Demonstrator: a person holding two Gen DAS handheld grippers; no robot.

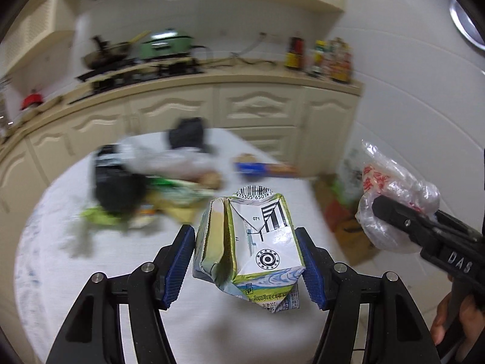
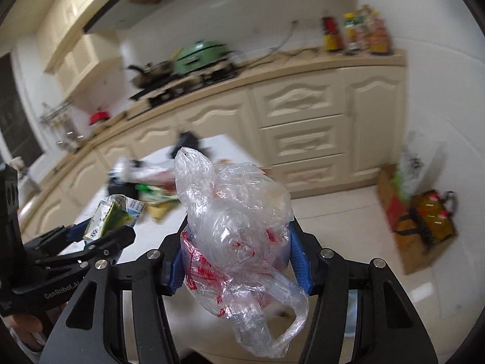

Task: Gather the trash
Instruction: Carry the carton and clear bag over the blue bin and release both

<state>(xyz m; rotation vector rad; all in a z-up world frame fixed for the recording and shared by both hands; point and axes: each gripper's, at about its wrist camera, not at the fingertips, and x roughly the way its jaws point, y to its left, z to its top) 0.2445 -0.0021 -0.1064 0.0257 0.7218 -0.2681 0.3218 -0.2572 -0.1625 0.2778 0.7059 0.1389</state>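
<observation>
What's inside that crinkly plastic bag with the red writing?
The plastic bag is clear and scrunched between the right gripper's fingers. Only crumpled plastic folds and red print show through. Anything tucked deeper in is hidden by the folds.

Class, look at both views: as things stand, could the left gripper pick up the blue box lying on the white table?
Probably not yet. The left gripper is already shut on a crushed carton, so its jaws are full. The blue box lies apart across the table, with no obstacle between.

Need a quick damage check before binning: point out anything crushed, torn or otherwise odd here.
The carton in the left gripper is crushed, its side caved in. The plastic bag in the right gripper is crumpled. More litter lies on the table.
</observation>
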